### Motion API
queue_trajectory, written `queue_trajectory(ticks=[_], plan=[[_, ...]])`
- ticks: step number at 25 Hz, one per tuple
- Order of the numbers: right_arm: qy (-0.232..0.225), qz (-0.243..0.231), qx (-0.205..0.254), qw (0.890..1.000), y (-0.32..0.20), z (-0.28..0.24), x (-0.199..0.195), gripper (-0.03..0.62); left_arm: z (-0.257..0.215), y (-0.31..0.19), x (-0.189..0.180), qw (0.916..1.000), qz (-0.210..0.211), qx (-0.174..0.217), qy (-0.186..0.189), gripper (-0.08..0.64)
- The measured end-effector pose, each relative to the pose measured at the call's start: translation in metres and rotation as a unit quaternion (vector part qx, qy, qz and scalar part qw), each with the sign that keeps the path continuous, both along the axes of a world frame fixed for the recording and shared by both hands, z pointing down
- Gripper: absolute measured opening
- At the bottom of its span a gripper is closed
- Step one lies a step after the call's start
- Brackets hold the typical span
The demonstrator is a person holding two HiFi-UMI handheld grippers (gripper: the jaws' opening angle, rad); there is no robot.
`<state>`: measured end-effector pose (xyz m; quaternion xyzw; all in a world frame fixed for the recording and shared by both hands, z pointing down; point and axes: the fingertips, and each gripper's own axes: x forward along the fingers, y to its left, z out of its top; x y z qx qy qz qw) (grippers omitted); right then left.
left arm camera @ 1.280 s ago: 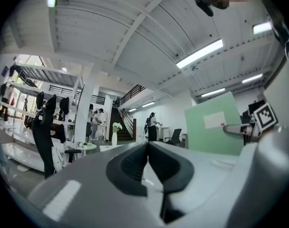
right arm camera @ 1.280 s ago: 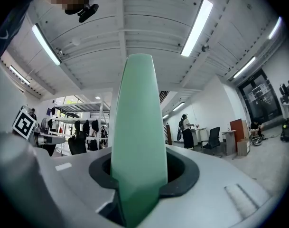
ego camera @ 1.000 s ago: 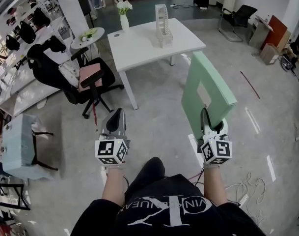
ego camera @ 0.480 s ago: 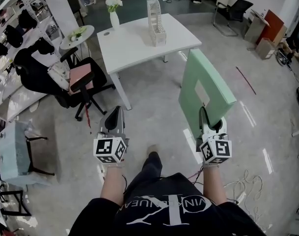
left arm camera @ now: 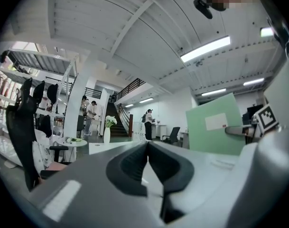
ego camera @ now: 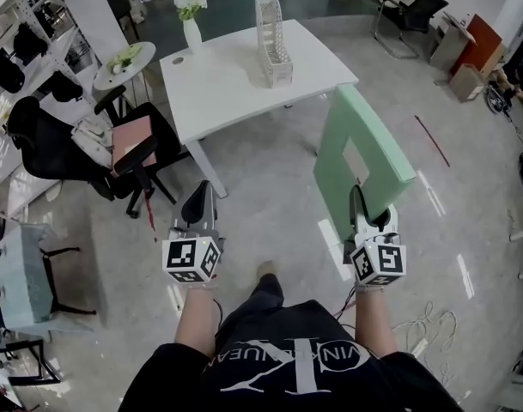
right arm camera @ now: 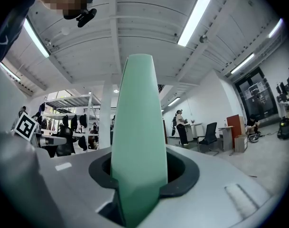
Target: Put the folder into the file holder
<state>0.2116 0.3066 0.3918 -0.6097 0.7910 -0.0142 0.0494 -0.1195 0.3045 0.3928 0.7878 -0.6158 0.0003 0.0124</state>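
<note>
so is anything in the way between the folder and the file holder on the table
Nothing visible does. The green folder, upright in the right gripper, has only bare floor ahead up to the white table. The file holder stands there, and the vase stands well off to its left.

Looking down at myself now: a black short-sleeved T-shirt with big white lettering across the chest, dark trousers, and a pale shoe tip poking out. My left gripper is a smooth grey shell tapering to a narrow nose, and my right gripper is its twin. Each has a white marker cube printed with black squares. Dark rubbery pads line the inside. Thin cables run by my wrists.
</note>
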Motion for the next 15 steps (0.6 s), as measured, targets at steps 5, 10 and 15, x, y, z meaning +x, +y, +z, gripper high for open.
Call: queue_trajectory(ticks=[5,10,15], plan=[[-0.001,0.004,-0.004,1.000,-0.050,0.001,-0.011,0.183,0.000,-0.051,-0.011,1.0000,0.006,-0.003,0.000,0.000],[-0.004,0.008,0.007,1.000,-0.103,-0.003,-0.026,0.183,-0.004,-0.110,-0.024,0.9999,0.013,0.005,-0.002,0.000],[-0.002,0.013,0.010,1.000,-0.143,-0.001,-0.036,0.183,0.001,-0.154,-0.031,0.9997,0.023,0.005,-0.001,0.000]])
